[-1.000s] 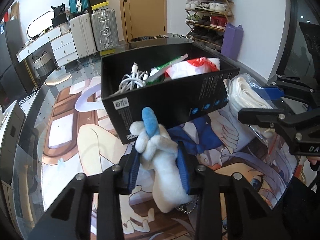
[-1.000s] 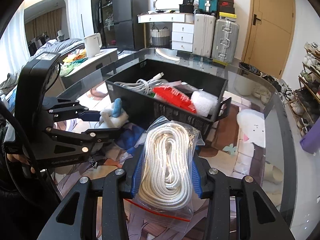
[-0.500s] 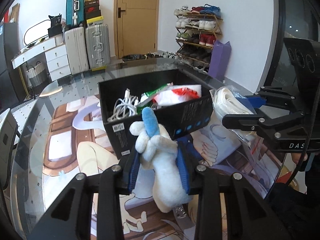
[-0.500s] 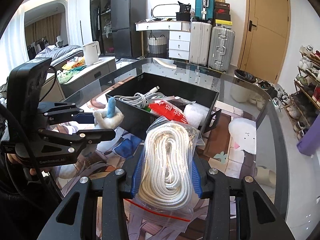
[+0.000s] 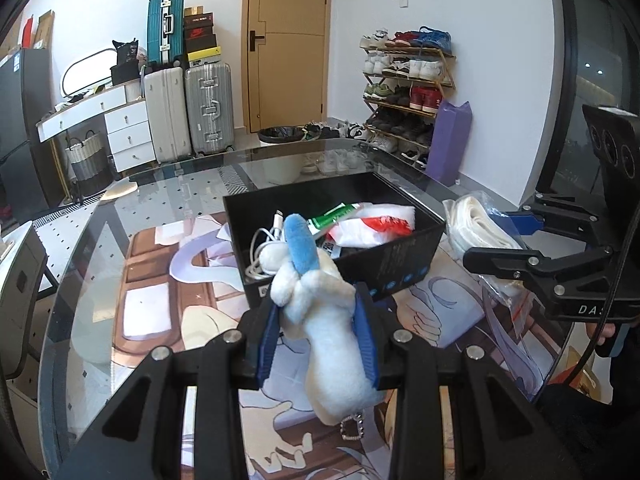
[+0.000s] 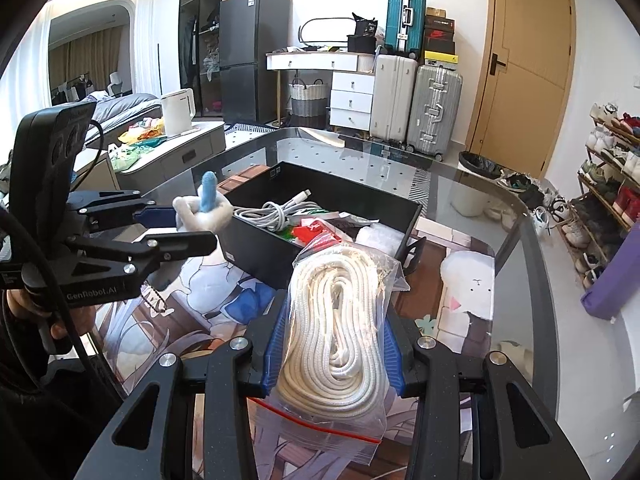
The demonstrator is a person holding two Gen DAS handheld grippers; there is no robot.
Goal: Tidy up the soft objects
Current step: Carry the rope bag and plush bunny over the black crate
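My left gripper [image 5: 318, 322] is shut on a white plush toy [image 5: 324, 320] with a blue ear, held in the air just in front of the black box [image 5: 400, 264]. The toy [image 6: 202, 208] and left gripper [image 6: 188, 226] also show at the left of the right wrist view. My right gripper [image 6: 332, 338] is shut on a clear zip bag of coiled white rope [image 6: 340, 320], held above the table near the black box [image 6: 260, 246]. The rope bag [image 5: 478, 232] appears right of the box in the left wrist view. Inside the box lie a white cable [image 6: 272, 216], red and green packets and bubble wrap.
The glass table [image 6: 516, 280] carries a printed cartoon mat [image 5: 160, 300]. A person's hand [image 6: 60, 320] holds the left tool. Beyond the table stand suitcases [image 5: 188, 108], a white dresser, a bin [image 5: 280, 156], a shoe rack [image 5: 408, 88] and a purple bag [image 5: 448, 140].
Both grippers have risen with their loads, so the box now sits lower and farther in each view. The plush toy and the rope bag stay gripped as before.
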